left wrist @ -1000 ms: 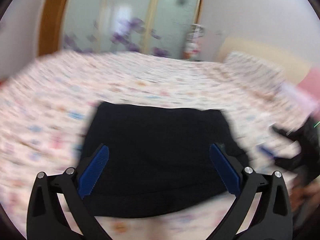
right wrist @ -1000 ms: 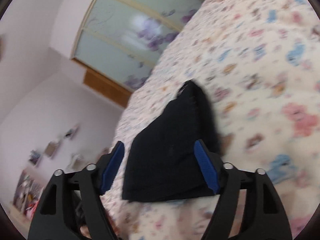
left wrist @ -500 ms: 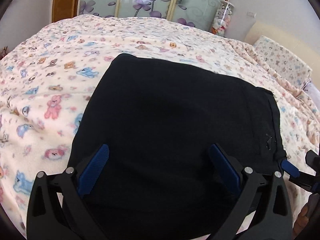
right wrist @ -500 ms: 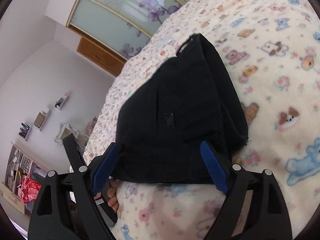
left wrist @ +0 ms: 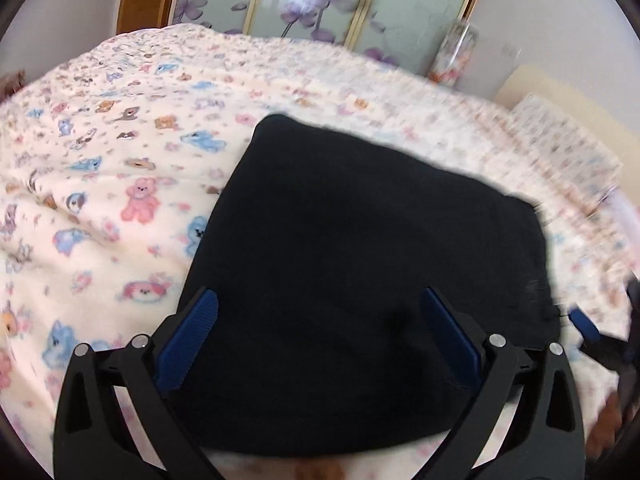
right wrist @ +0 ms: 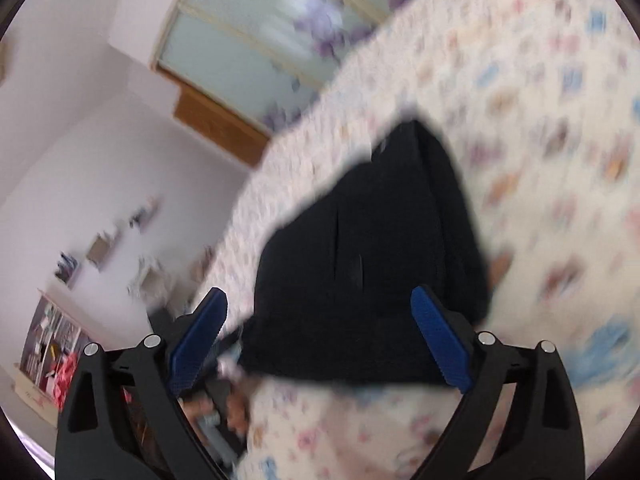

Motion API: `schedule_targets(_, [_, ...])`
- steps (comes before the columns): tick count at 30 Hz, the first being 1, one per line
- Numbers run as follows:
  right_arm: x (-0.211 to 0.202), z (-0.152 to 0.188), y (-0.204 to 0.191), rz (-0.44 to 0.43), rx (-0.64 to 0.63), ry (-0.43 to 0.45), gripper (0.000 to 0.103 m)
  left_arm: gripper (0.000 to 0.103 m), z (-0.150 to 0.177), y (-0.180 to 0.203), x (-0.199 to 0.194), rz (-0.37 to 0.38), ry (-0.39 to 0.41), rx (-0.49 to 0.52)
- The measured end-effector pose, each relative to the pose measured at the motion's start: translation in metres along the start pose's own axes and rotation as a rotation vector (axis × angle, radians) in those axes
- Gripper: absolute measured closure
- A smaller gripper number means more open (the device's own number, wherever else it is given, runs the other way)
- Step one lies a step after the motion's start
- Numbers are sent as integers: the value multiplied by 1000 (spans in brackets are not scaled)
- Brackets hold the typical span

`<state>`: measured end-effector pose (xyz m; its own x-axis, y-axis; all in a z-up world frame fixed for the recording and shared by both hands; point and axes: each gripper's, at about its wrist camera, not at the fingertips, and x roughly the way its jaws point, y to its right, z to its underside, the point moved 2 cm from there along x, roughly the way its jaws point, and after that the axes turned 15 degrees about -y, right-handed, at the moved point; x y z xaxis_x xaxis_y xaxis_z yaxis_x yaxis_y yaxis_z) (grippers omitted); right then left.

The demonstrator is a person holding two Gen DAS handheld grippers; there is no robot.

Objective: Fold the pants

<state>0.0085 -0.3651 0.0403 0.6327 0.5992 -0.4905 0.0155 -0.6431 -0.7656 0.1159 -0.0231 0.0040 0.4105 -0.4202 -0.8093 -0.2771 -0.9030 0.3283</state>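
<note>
The black pants lie folded into a compact rectangle on the bed. My left gripper hovers over their near edge, jaws wide open and empty. In the right wrist view the pants appear as a thick folded stack seen from the side. My right gripper is wide open and empty just above their near edge. The right gripper's blue fingertip shows at the far right of the left wrist view, beside the pants' right edge.
The bed is covered by a cream blanket with a bear print. Glass wardrobe doors with purple flowers stand behind the bed. A pillow lies at the right. Shelves stand against the wall beyond the bed's left edge.
Both grippers have pulled back a little from the folded pants, which look smaller now. Both views are blurred by motion. The pants have stayed in place and both grippers stay open.
</note>
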Motion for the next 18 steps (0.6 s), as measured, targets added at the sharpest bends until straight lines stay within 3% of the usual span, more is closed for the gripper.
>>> schedule_targets(2, [-12, -13, 6, 53, 13, 30, 8, 2, 9, -9, -9, 53, 52, -31])
schedule_targets(4, [-11, -27, 22, 56, 67, -11, 8, 2, 12, -24, -11, 100, 88, -80])
schedule_targets(8, [17, -37, 49, 75, 157, -116, 9, 2, 15, -56, 6, 202, 42, -231])
schedule_targets(12, [35, -43, 52, 129, 129, -179, 9, 2, 17, -49, 6, 180, 47, -207])
schedule_targets(16, [48, -48, 53, 74, 85, -253, 9, 2, 18, -44, 7, 178, 47, -205])
schedule_targets(18, [56, -46, 52, 93, 65, -289, 9, 2, 18, -44, 6, 178, 47, -205])
